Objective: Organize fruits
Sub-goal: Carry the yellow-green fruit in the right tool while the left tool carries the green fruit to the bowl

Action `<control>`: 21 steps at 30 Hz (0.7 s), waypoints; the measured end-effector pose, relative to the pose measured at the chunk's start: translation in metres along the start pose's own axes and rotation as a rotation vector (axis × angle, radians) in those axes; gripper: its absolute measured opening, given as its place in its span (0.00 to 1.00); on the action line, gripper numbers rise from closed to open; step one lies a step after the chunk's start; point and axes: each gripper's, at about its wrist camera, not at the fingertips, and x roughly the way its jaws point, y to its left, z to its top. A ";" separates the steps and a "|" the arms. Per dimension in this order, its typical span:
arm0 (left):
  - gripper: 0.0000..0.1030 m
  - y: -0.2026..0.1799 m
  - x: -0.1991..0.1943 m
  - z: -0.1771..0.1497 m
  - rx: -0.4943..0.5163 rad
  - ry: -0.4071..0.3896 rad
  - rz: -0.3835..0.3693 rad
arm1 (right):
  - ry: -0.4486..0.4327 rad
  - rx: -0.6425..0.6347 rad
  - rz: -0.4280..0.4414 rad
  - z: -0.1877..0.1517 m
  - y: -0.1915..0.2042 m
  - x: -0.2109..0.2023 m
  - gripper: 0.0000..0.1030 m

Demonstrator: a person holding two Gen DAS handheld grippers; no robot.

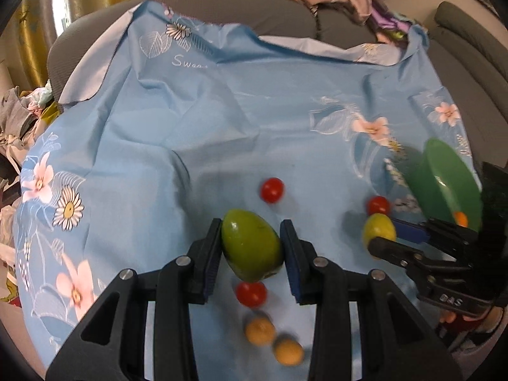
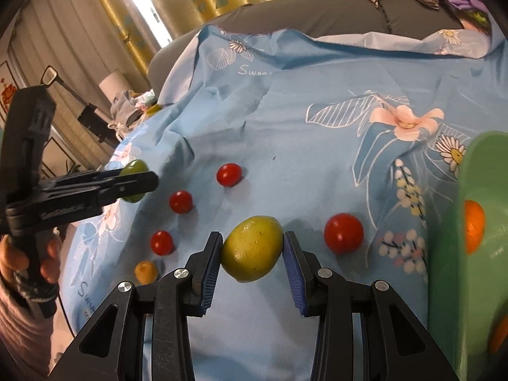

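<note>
Blue floral bedsheet [image 2: 301,73] covered the bed and carried all the loose fruit. Between the fingers of the right tool [image 2: 253,254] sat a yellow-green fruit [image 2: 252,247], its long axis running crosswise from pad to pad; the left pad touched it, the right pad stood just beside it, so the grip looked closed to the fruit's width but full contact could not be confirmed. The green bowl [image 2: 451,254], already holding orange fruit [image 2: 474,230], stood directly to this tool's right, near it, with one cherry tomato [image 2: 343,232] between. The left tool [image 1: 250,247] held a darker green fruit [image 1: 250,244] the same way, both pads against its sides. From the left tool the bowl [image 1: 451,177] lay well apart, beyond the right tool [image 1: 385,238]. The right hand was therefore judged nearer for the next deposit.
</note>
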 end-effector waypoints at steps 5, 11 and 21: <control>0.35 -0.013 -0.021 -0.014 -0.004 -0.021 -0.024 | -0.020 0.009 -0.002 -0.009 0.003 -0.020 0.39; 0.35 -0.029 -0.039 -0.028 0.001 -0.031 -0.049 | -0.051 0.015 -0.007 -0.019 0.004 -0.044 0.39; 0.35 -0.056 -0.067 -0.033 0.042 -0.073 -0.064 | -0.120 0.010 -0.011 -0.022 0.009 -0.079 0.39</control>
